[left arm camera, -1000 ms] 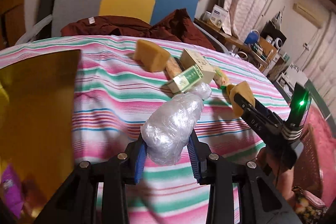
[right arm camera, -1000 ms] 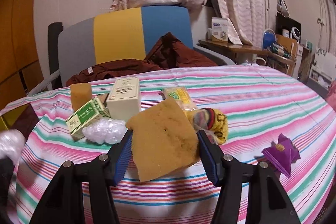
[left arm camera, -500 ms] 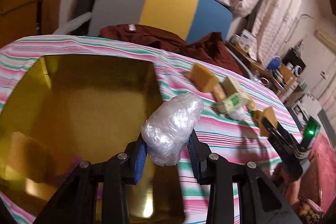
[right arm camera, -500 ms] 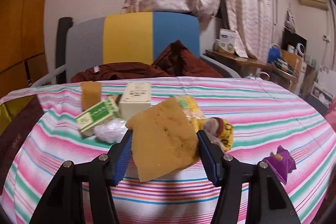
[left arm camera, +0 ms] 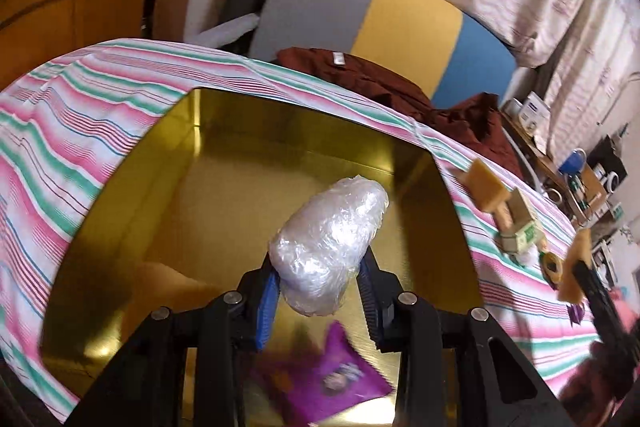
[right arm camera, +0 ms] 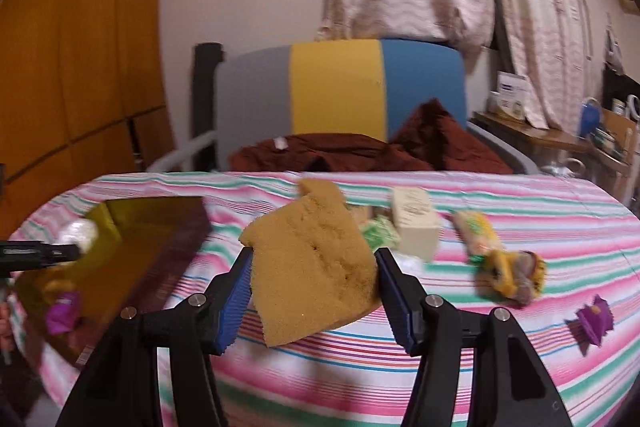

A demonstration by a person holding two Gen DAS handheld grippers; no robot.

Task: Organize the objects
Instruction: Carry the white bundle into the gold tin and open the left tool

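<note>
My left gripper (left arm camera: 318, 291) is shut on a clear plastic-wrapped bundle (left arm camera: 328, 243) and holds it above the open gold box (left arm camera: 224, 187). A purple packet (left arm camera: 332, 383) and a tan sponge (left arm camera: 160, 283) lie inside the box. My right gripper (right arm camera: 314, 291) is shut on a yellow sponge piece (right arm camera: 312, 267) above the striped tablecloth (right arm camera: 520, 359). In the right wrist view the gold box (right arm camera: 136, 247) is at the left, with the left gripper and its bundle (right arm camera: 78, 235) over it.
On the cloth lie a cream box (right arm camera: 414, 223), a green-white carton (right arm camera: 380, 233), a snack packet (right arm camera: 476, 231), a yellow knitted item (right arm camera: 516, 275), a purple wrapper (right arm camera: 594, 319) and another sponge (left arm camera: 484, 183). A chair with dark red cloth (right arm camera: 344, 155) stands behind the table.
My left gripper has carried the bundle leftward from over the cloth to above the gold box. My right gripper has turned left with the sponge, bringing the box into view.
</note>
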